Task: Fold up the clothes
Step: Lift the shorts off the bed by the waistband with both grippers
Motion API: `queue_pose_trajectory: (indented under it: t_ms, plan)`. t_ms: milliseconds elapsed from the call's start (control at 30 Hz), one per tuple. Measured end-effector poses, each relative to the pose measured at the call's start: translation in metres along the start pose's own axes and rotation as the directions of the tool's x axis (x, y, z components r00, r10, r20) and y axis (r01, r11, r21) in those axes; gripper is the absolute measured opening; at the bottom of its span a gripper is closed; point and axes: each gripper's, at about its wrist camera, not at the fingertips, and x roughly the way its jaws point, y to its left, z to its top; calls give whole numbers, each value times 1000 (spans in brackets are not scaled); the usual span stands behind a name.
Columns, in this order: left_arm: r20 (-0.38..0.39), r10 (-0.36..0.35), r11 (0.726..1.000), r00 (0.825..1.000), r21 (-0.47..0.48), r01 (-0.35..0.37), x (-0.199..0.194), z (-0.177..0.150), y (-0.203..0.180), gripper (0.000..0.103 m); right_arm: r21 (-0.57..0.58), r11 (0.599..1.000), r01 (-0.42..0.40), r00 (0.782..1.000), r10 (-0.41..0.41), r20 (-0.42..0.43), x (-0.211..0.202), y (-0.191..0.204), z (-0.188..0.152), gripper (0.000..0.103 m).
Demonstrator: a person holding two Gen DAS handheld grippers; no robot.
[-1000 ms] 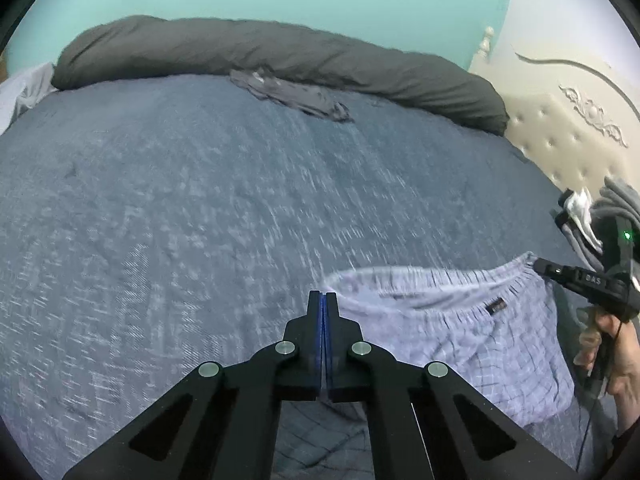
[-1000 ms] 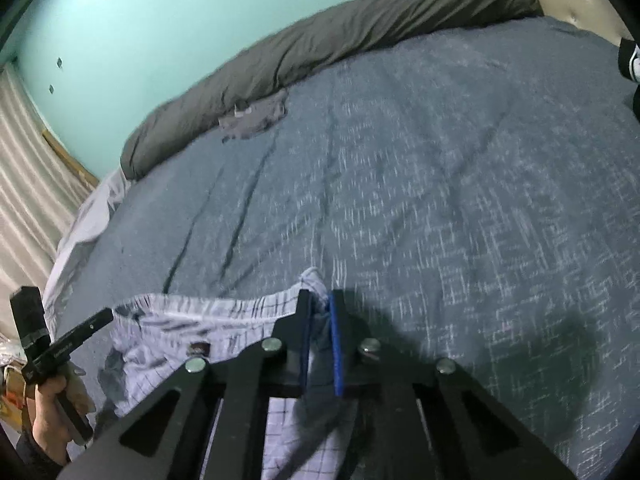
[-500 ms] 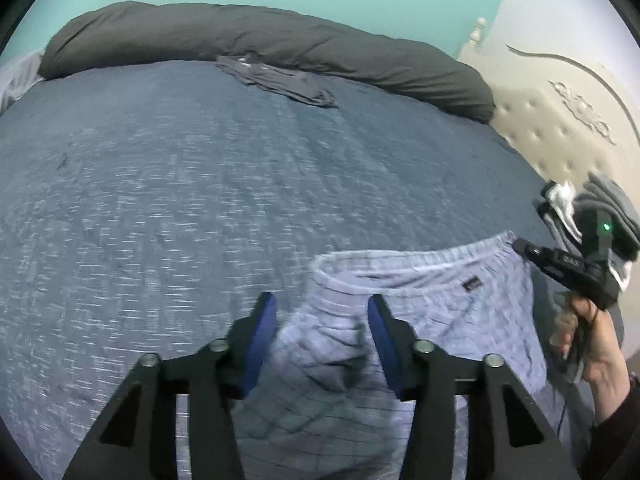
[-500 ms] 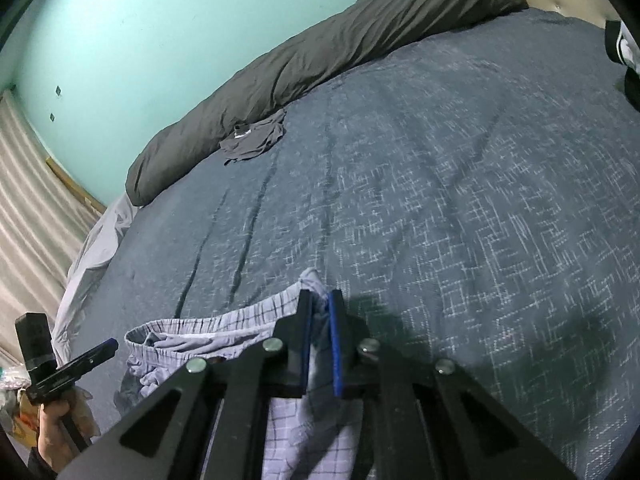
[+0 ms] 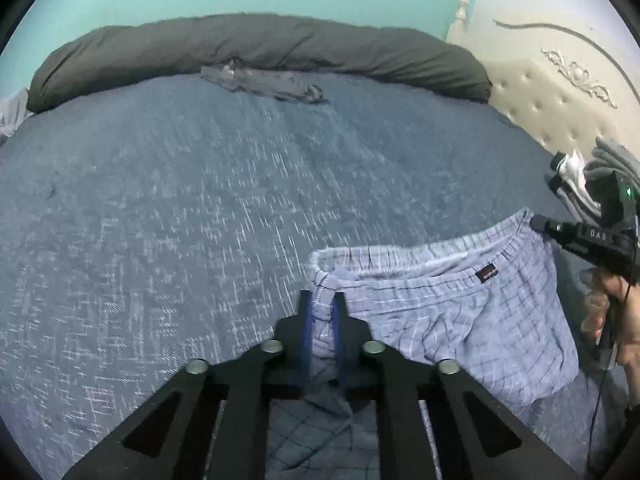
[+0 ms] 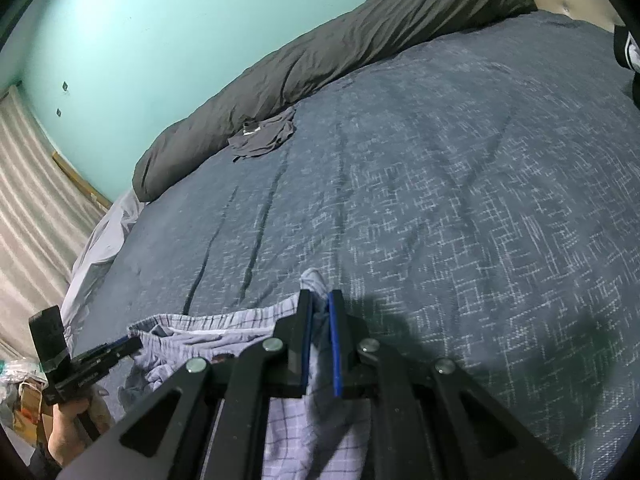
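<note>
Gripping one checked shorts (image 5: pixel 460 308) waistband, left tongs (image 5: pixel 322 320) are closing on it, right tongs (image 6: pixel 318 320) clenched on it.

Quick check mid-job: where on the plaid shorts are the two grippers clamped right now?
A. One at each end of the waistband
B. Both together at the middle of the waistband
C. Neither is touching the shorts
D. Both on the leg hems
A: the left gripper is closing on plaid cloth at one end of the waistband of the plaid shorts, and the right gripper is shut on the opposite end.
</note>
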Motion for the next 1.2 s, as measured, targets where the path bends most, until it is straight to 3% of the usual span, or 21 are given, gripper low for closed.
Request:
queue_pose_trajectory:
  t_ms: [200,367,500,1000,1200]
  plan:
    - [107,-3,999,994,-39,7,-45,16,7,7,-59,997,-38,999,40,29,-17,27,1,7]
    - [162,-1,995,987,-95,16,-93,21,17,7,-98,989,-110,987,120,107,-61,61,3,7]
    - [204,10,998,979,-68,3,-144,30,9,7,-148,979,-142,974,165,156,-101,92,12,7]
    - [386,-8,1000,922,-16,15,-324,58,-29,7,-310,937,-162,928,251,274,-262,195,31,7]
    - [361,-29,999,932,-19,38,-345,55,-30,7,-338,930,-142,932,241,270,-291,215,23,7]
